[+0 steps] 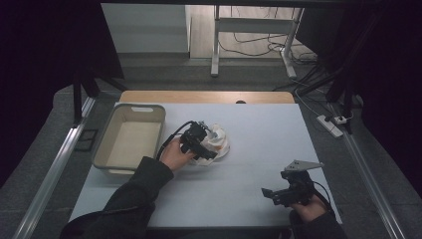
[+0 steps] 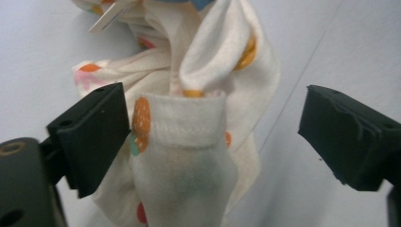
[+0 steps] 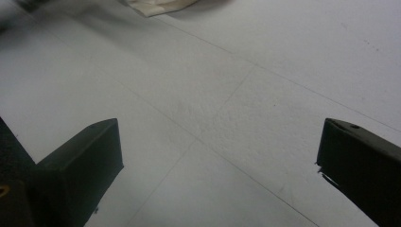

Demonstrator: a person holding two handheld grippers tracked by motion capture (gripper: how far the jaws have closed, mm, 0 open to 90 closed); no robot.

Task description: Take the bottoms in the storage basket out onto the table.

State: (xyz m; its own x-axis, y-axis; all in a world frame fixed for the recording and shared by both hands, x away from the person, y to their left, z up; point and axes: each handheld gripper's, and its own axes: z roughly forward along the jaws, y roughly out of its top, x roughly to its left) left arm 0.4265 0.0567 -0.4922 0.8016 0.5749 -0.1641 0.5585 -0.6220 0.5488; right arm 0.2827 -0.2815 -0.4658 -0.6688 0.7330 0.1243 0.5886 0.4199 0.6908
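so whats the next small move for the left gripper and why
Probably close the left gripper on the cloth. Its jaws stand open with a hemmed fold of the cloth between them: one pad is at the fold's edge, the other well clear. The cloth lies bunched on the table beside the bin, so gripping comes before any lift. The right gripper rests open, apart.

No text, label or number can be read on anything here.

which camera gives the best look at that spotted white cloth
The left gripper view: the cloth fills the frame between the open jaws, so its hem and orange spots read clearly. The high view shows it small, crumpled beside the bin and partly behind the left gripper. The right gripper view catches an edge.
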